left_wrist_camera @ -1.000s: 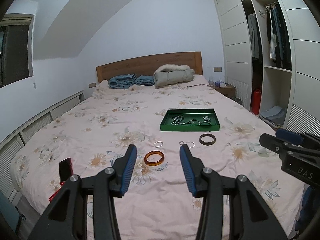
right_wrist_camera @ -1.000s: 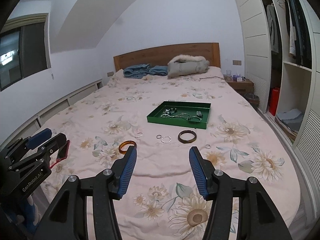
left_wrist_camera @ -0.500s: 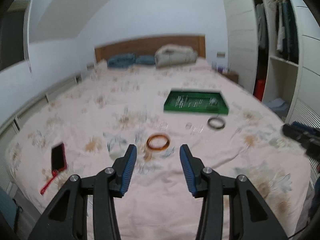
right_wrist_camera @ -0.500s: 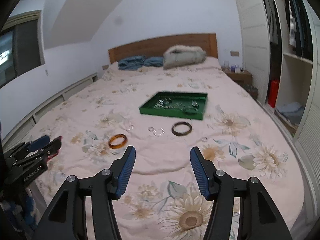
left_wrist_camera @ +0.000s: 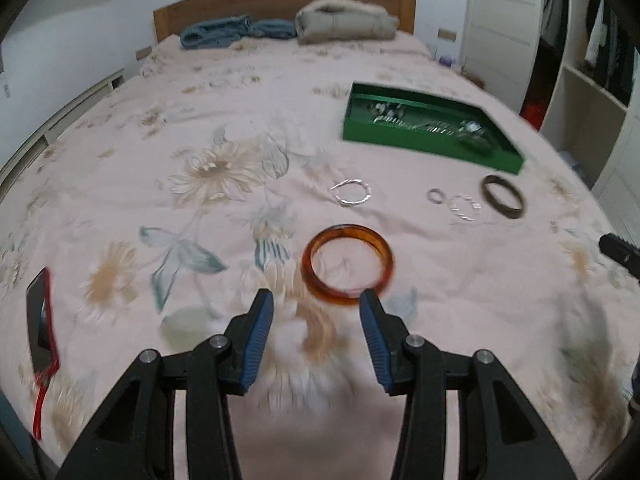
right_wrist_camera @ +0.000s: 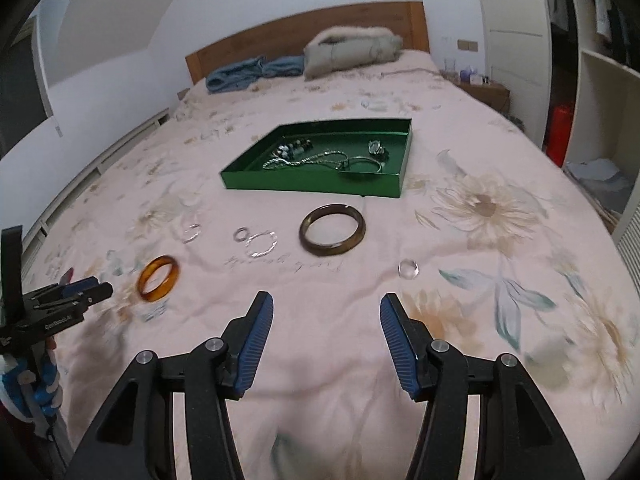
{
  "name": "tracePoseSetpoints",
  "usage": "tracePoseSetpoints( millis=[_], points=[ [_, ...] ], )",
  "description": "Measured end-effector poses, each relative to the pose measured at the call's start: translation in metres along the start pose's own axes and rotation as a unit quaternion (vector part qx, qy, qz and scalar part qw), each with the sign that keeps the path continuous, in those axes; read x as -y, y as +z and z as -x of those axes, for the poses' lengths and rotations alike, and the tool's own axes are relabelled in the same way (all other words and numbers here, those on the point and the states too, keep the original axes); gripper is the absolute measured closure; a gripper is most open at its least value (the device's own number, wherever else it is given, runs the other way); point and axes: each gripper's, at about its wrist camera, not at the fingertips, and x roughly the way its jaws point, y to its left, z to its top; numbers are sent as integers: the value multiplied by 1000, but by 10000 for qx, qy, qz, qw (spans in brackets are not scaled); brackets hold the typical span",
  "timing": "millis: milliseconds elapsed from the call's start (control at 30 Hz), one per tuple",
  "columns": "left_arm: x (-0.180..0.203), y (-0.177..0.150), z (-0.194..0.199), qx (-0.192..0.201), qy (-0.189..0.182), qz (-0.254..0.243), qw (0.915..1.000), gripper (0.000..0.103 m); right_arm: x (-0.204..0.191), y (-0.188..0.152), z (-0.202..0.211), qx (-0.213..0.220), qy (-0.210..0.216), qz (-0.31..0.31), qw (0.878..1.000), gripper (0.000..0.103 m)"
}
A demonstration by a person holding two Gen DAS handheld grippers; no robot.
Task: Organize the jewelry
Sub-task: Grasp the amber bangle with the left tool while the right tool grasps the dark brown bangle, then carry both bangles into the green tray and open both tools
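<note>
An amber bangle (left_wrist_camera: 347, 265) lies on the flowered bedspread just ahead of my open, empty left gripper (left_wrist_camera: 316, 300); it also shows in the right wrist view (right_wrist_camera: 158, 278). A dark brown bangle (right_wrist_camera: 332, 230) lies ahead of my open, empty right gripper (right_wrist_camera: 326, 308). Thin silver rings (right_wrist_camera: 262, 243) and a small clear ring (right_wrist_camera: 409, 269) lie loose on the bed. A green tray (right_wrist_camera: 312, 180) behind them holds chains and other jewelry. The tray (left_wrist_camera: 420, 144) and brown bangle (left_wrist_camera: 503, 201) show at the right of the left wrist view.
A red phone (left_wrist_camera: 40, 316) lies at the bed's left edge. Folded blue cloth (right_wrist_camera: 252, 72) and a beige jacket (right_wrist_camera: 352, 50) lie at the headboard. A wardrobe (right_wrist_camera: 592, 60) and nightstand (right_wrist_camera: 482, 90) stand to the right.
Both grippers have moved forward and down toward the bed. The amber bangle now lies right in front of the left fingertips, and the brown bangle is closer to the right gripper. Both stay open.
</note>
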Motion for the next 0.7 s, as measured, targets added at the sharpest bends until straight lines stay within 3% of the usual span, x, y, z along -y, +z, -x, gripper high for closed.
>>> tracePoseSetpoints(
  millis=[367,633,667,700],
  points=[
    [1,26,-90,-633,-7,-417,9971,61,23,58,-110,-480,-65,95,9988,51],
    [5,24,-108,-710,-50,-653,9953,62,21,58,-165,-978,-210,495,9938,60],
    [8,25,-108,-683,-40,-682,9953,68,18,58,-168,-963,-256,583,9933,69],
    [9,26,-108,-661,-91,-693,9954,73,16,59,-169,-922,-267,634,9934,88]
  ],
)
